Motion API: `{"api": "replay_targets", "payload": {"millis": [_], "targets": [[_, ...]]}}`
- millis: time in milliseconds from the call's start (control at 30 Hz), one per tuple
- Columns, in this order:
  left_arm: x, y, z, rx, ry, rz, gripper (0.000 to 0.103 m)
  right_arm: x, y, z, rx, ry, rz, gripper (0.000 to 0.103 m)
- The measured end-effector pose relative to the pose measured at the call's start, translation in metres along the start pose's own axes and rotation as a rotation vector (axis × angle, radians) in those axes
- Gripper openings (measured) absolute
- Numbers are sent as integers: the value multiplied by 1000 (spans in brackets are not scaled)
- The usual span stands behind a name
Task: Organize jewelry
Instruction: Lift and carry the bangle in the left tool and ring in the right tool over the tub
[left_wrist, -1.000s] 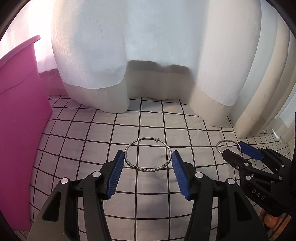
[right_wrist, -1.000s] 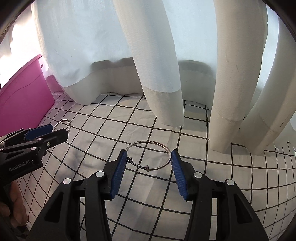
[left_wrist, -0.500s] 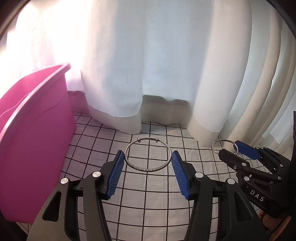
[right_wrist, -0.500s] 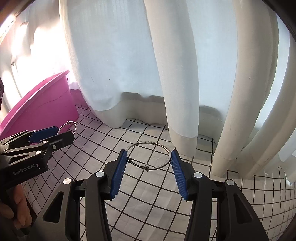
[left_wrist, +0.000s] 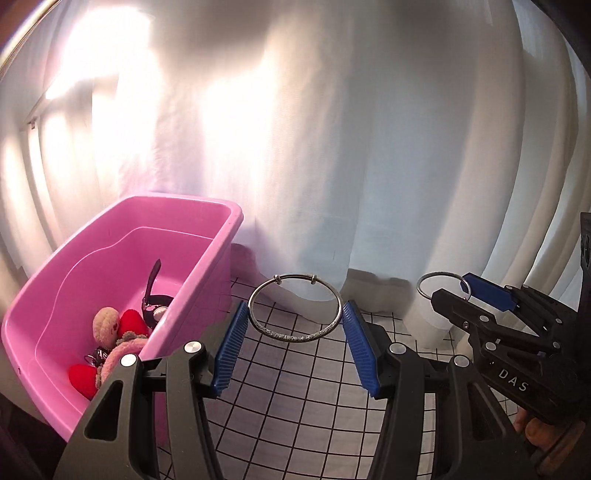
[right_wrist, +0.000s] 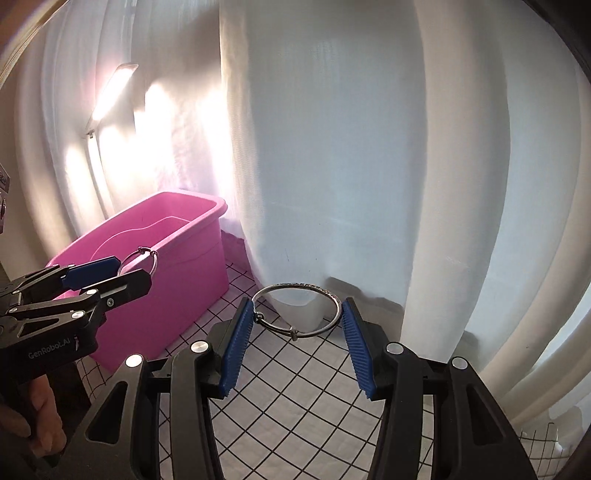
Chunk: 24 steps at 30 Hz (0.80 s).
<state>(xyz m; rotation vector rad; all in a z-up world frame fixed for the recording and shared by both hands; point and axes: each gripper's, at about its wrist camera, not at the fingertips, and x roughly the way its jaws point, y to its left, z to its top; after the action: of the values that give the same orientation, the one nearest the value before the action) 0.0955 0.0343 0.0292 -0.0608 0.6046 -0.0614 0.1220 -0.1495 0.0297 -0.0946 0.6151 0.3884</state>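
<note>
In my left wrist view, the left hand-held gripper (left_wrist: 294, 339) is clamped across a silver bangle (left_wrist: 294, 308), its blue pads (left_wrist: 232, 349) pressing the ring from either side, and the ring hangs in the air above the checked cloth (left_wrist: 295, 398). Toward the left edge of that cloth stands a pink tub (left_wrist: 207, 280) holding a dark-strapped watch (left_wrist: 153, 302) and some red and pink plush pieces (left_wrist: 114, 343). To the right I see the right hand-held gripper (left_wrist: 456, 291), clamped on a second bangle (left_wrist: 439, 284). White curtains (left_wrist: 351, 147) fill the background. In my right wrist view, the right hand-held gripper (right_wrist: 296, 334) grips the second bangle (right_wrist: 296, 314) edge to edge between its pads (right_wrist: 236, 350), off the cloth (right_wrist: 295, 387) and in front of the curtain (right_wrist: 332, 147). The left hand-held gripper (right_wrist: 127, 267) shows at the left with the silver bangle (right_wrist: 149, 256) in its tips, in front of the pink tub (right_wrist: 177, 266). A hand (right_wrist: 33, 417) grips its handle.
</note>
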Motion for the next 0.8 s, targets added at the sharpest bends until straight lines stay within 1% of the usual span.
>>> {"api": "replay_targets", "payload": {"millis": [267,500,633,800], "targets": [[-28,51,18,-61,-63,97,52,2,50,41,-68,-47,113,48],[-45,102,29,-117,-90,199,52,26,102,70,-122,-50,213,48],[-45,133,35,-147,-93,239,52,43,132,85,-153,-47,255,48],[-38,162,36,-173,-85,262,52,65,158,95,-171,-25,291,48]]}}
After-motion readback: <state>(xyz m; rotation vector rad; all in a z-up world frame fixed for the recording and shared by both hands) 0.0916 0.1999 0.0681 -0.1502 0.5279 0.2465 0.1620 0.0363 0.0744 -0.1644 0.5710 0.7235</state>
